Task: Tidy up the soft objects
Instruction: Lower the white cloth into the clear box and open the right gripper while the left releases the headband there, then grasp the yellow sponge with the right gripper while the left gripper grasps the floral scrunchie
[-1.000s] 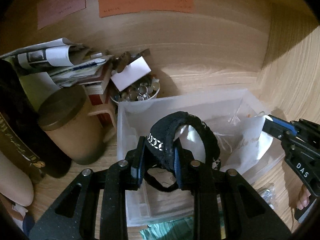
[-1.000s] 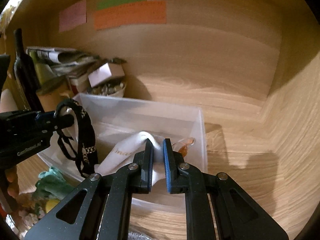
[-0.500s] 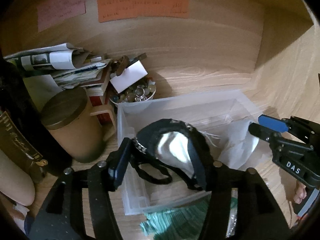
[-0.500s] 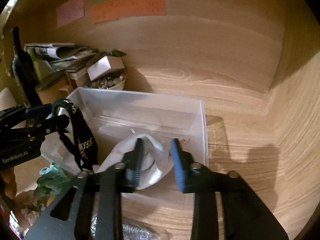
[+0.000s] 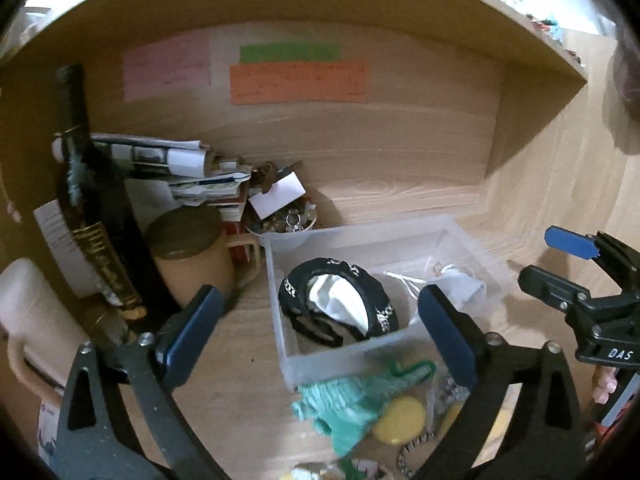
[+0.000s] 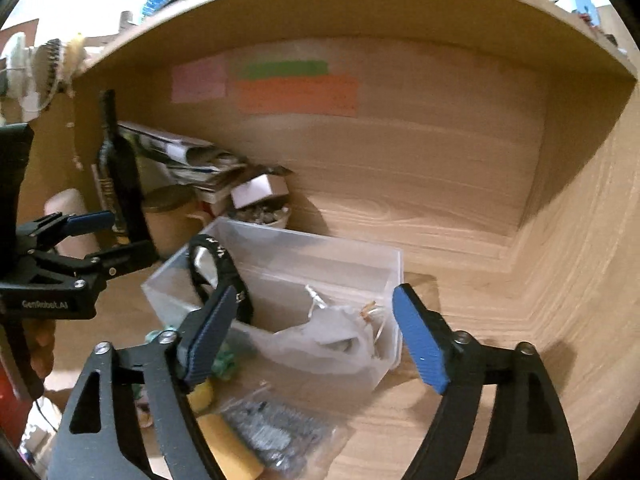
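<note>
Both tongs are observed with jaws spread wide and nothing held: the left gripper (image 5: 320, 336) is poised above the near end of the clear plastic bin (image 5: 472, 240), the right gripper (image 6: 316, 336) above its right portion. 2 soft items are recorded inside the bin. The black strap with white lettering (image 5: 340, 308) lies coiled at the near-left end, looped around a white cloth (image 5: 340, 300); a crumpled white fabric pouch with drawstrings (image 6: 332, 336) lies toward the right. Both are judged light, limp and non-fragile; a pinch on a raised fold or the strap's upper loop is advised. A teal knitted item (image 5: 344, 400) and a yellow round object (image 5: 400, 420) are noted outside the bin, just beside its front wall.
</note>
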`<state>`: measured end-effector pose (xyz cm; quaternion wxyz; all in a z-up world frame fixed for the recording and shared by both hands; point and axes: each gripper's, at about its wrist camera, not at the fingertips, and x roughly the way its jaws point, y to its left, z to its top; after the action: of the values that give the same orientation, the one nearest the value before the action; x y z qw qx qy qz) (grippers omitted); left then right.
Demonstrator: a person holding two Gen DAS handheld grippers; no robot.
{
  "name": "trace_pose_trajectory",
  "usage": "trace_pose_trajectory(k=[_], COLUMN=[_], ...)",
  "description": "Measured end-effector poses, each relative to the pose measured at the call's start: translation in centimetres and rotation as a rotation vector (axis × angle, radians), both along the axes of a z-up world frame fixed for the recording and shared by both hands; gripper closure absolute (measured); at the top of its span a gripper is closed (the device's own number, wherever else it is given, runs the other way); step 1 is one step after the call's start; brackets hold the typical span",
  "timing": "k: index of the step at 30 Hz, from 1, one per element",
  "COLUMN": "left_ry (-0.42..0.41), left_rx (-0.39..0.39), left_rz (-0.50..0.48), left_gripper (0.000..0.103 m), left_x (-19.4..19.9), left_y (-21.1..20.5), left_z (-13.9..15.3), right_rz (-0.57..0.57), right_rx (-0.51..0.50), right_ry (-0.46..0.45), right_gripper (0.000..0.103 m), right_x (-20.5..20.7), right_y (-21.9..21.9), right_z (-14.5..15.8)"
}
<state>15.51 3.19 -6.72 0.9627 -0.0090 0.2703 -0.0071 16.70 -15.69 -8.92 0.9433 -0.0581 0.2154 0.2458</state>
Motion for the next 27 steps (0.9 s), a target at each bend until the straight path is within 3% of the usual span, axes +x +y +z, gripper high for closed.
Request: trace_pose_trajectory(k=[6,13,15,17,24,27], left_ry=[0.039,0.15,0.179,0.219,0.283,0.303], left_rx=[0.024,0.014,0.004,-0.013,-0.034,-0.034], left_rz=[-0.011,-0.012,-0.009,-0.012,0.007,0.019], left_gripper=[0.002,0.003,0.005,0.017,0.019,0.023], left_x=[-2.1,-3.4,-3.5,-3.7,-5.3,-6.0], left_y=[-0.5,-0.3,-0.1,0.1,1.0,1.4], left_z=[-1.7,-6.0,-7.1,-8.3,-11.2,-12.0], right_rz=[0.029,0.076,0.089,0.102,0.122,0.119], right_rx=[0.025,0.03,0.027,0.025,-0.011,-0.019], right_ry=[0.049,0.159,0.192,0.223,0.267,0.294], right_gripper=[0.022,0.022,0.022,0.022,0.022,0.035], right_x=[-1.6,-3.3,-3.6,-3.9,-3.7,-3.2], right_y=[-0.4,0.3,0.7,1.1,2.0,2.1], right_z=[-1.6,-5.2,-6.3,-7.3,-9.3,-9.9])
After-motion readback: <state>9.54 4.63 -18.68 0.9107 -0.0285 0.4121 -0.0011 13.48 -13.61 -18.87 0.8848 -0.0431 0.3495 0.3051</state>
